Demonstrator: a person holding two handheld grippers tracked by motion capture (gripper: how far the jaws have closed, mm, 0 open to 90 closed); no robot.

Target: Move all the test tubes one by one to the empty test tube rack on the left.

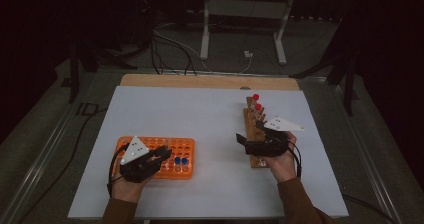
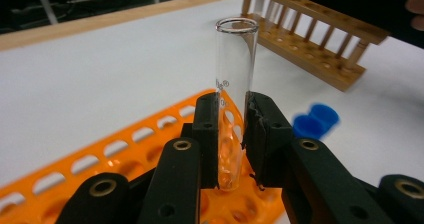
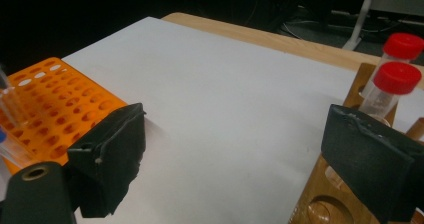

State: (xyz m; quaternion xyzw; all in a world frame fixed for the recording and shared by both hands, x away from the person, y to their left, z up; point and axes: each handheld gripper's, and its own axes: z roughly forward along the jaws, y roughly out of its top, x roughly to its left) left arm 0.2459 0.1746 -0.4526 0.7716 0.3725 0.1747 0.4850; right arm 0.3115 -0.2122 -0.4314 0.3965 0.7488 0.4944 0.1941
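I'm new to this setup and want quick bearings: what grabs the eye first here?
The bright orange rack at the table's near left, where the left tool is shut on an upright, uncapped glass tube. Then the red-capped tubes in the wooden rack at the right, with the right tool open beside them.

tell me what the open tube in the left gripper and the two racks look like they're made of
Open tube: clear and glossy, glass or clear plastic; printed marks show through.
Orange rack: likely moulded plastic, uniform bright colour, smooth.
Brown rack: looks like wood, grain-toned, with dowel posts.
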